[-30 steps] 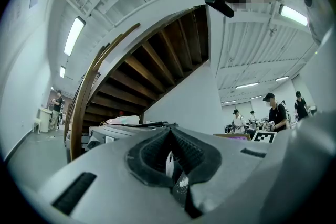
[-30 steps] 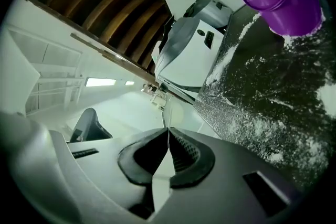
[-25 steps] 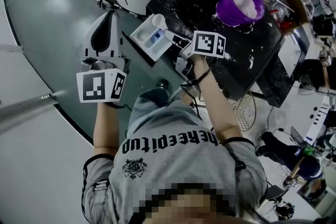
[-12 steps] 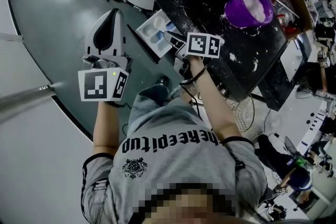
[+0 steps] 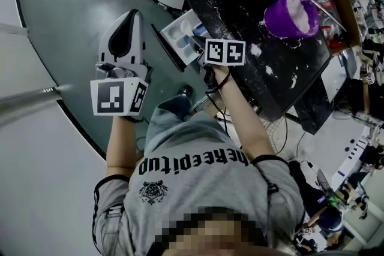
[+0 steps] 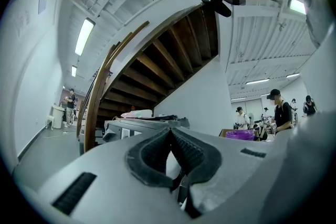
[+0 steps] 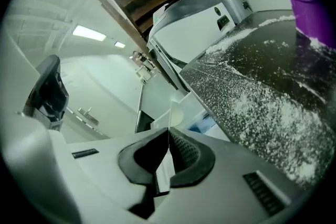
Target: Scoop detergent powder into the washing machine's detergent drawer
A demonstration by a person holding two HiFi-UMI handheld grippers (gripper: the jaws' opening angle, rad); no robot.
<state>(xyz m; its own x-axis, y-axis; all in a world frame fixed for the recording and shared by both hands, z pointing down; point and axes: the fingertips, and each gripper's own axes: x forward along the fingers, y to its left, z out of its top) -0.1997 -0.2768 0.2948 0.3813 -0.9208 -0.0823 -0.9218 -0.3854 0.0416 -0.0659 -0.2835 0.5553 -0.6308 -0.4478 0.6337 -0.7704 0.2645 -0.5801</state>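
Head view: the detergent drawer stands open beside the powder-strewn tabletop, which carries a purple tub. The right claw is over the drawer, and the left claw is well apart from it.

Left gripper view: the jaws are together, with nothing between them.

Right gripper view: the jaws are clamped on a white scoop.

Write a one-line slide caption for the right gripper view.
Right claw shut on a white scoop at the open drawer, beside a powder-dusted table.
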